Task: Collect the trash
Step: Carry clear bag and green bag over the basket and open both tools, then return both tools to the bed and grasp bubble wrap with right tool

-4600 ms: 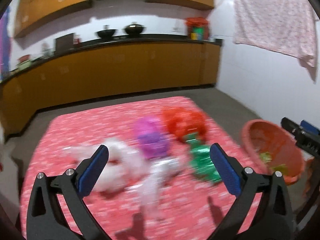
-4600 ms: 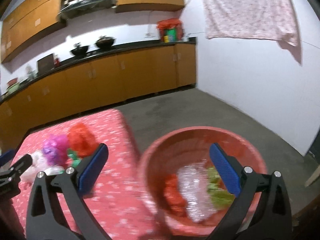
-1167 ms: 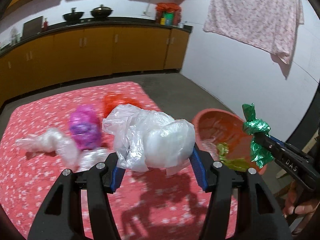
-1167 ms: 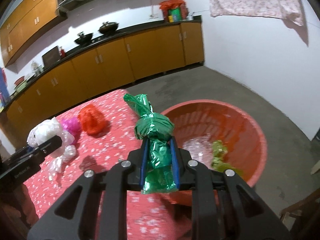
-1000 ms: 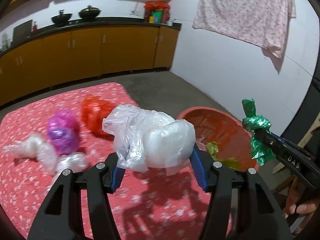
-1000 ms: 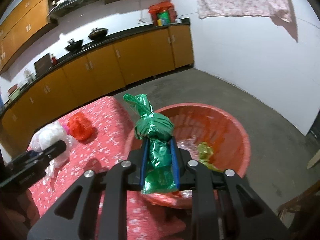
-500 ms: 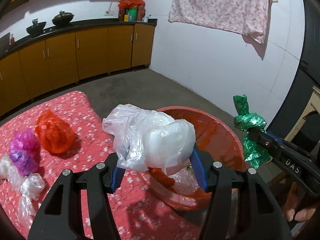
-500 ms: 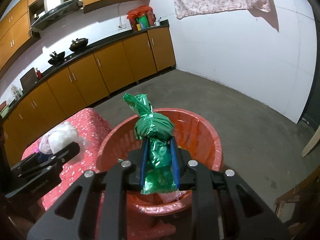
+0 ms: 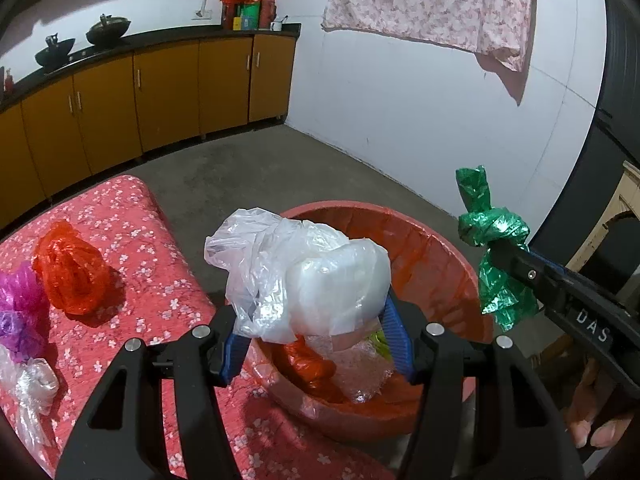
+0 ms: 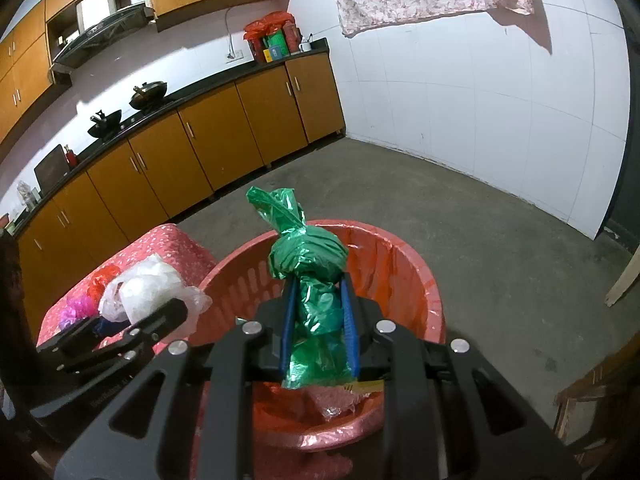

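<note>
The left gripper was clamped on a white bag, a loose puff of thin plastic bulging well past the blue pads, and it hung over the near rim of the red basket. The right gripper was pinched tight on a knotted green bag, its knot standing above the fingers and its tail hanging below, over the basket's mouth. Inside the basket lay earlier trash: clear wrap, something red, a scrap of yellow-green. On the flowered table an orange bag, a purple bag and a clear bag waited. The likeliest trouble was with the white bag: it sat close to the basket's table-side edge, so a release there could have let it catch the rim and slide down between basket and table. Being so light, it might also have clung to the pads or drifted sideways instead of dropping straight. The green one looked safer, more central, though its crinkled tail could have snagged between the fingers as they parted. The two grippers were near each other, so opening both at once risked a knock that might nudge either bag off course. The basket's tilt toward the table could not be judged firmly.
</note>
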The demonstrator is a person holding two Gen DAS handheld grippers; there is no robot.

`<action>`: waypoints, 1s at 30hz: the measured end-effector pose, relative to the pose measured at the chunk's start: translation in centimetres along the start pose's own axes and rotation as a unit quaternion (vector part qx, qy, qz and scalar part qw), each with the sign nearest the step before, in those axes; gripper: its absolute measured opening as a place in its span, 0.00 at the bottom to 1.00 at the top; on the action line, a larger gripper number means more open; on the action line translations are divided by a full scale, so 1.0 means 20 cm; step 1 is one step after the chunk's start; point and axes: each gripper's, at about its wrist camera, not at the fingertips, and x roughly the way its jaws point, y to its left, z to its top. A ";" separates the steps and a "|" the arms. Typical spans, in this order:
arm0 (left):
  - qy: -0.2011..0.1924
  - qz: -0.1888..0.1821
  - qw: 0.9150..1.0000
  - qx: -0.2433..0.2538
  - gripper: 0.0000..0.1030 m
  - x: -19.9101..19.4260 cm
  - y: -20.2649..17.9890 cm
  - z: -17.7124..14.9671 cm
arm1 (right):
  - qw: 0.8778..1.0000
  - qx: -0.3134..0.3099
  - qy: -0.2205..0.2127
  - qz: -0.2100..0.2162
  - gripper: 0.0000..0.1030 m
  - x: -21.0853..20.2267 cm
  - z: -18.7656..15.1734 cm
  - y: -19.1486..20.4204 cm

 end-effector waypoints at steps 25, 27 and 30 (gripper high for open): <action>0.016 0.000 1.000 -0.022 0.77 0.06 0.06 -0.02 | 1.000 0.028 -0.006 -0.009 0.44 0.04 0.00 -0.06; 0.014 0.008 1.000 -0.027 0.81 0.04 0.08 -0.03 | 0.999 0.028 -0.013 -0.014 0.59 0.03 0.00 -0.06; 0.010 0.016 0.999 -0.039 0.87 0.01 0.12 -0.04 | 0.998 0.037 -0.032 -0.025 0.85 0.00 -0.01 -0.05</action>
